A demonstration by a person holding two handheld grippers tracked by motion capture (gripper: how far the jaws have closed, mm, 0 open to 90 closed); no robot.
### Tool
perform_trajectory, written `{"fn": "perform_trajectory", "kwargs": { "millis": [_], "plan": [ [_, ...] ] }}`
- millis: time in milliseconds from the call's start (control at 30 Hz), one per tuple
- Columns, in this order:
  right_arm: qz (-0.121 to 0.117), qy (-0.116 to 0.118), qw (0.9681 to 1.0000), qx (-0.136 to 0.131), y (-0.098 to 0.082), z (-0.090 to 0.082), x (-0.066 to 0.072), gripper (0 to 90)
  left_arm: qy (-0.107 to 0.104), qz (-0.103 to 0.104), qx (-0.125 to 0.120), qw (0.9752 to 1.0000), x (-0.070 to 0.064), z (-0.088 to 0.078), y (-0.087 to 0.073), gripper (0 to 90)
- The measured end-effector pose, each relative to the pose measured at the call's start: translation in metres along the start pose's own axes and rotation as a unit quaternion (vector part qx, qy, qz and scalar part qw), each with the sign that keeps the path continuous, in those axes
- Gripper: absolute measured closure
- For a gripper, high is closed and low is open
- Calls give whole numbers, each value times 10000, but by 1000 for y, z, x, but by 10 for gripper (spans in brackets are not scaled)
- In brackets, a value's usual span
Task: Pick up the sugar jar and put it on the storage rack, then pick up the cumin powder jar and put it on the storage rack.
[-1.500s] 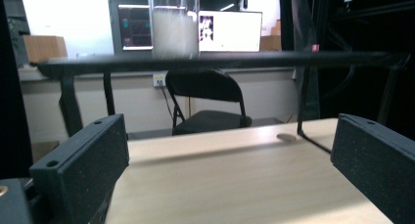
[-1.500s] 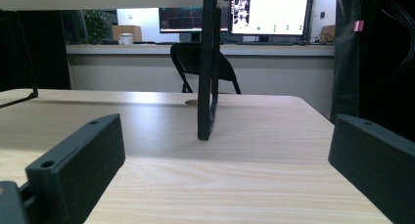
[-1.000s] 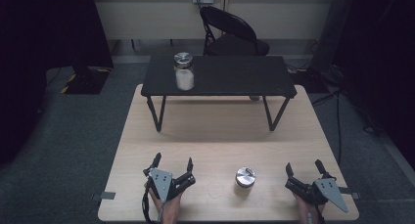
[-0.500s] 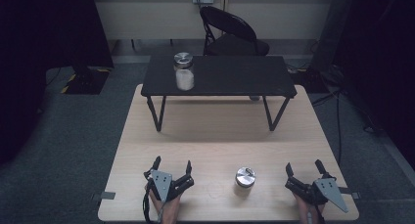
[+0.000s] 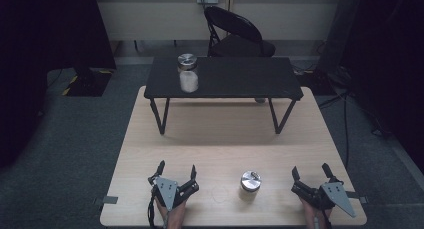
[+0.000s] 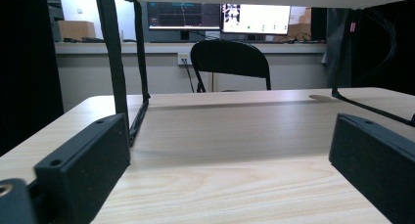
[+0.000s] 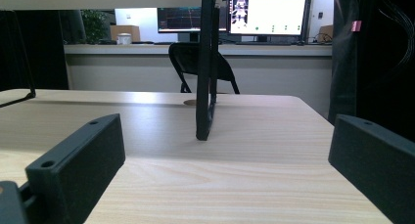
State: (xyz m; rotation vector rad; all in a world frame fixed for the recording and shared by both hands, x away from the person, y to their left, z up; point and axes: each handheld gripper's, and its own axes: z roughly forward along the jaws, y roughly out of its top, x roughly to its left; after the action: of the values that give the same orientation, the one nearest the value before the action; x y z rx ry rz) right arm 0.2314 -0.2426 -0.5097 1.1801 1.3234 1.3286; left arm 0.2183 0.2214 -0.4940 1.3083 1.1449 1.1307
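Since a second earlier nothing had moved: we kept the left gripper [image 5: 177,172] and right gripper [image 5: 312,171] spread, resting beside the untouched near jar [image 5: 250,182] on the desk [image 5: 225,139].

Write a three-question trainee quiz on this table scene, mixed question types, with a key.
1. True or false: the left gripper is shut on the small jar.
2. The tall jar stands on: A) the wooden table B) the black raised shelf C) the folding chair
3. Fill in: the small jar stands between the two grippers, nearer the ____ gripper.

Key: 1 false, its jaws are open and hold nothing; 2 B; 3 right.
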Motion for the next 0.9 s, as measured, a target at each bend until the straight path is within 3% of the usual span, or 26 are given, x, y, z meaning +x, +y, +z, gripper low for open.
{"fn": "perform_trajectory", "kwargs": {
  "millis": [900],
  "plan": [
    [-6, -33, 10000, 1, 0, 0, 1, 0, 19, -4, -1, 10000, -1, 0, 0, 0]
  ]
}}
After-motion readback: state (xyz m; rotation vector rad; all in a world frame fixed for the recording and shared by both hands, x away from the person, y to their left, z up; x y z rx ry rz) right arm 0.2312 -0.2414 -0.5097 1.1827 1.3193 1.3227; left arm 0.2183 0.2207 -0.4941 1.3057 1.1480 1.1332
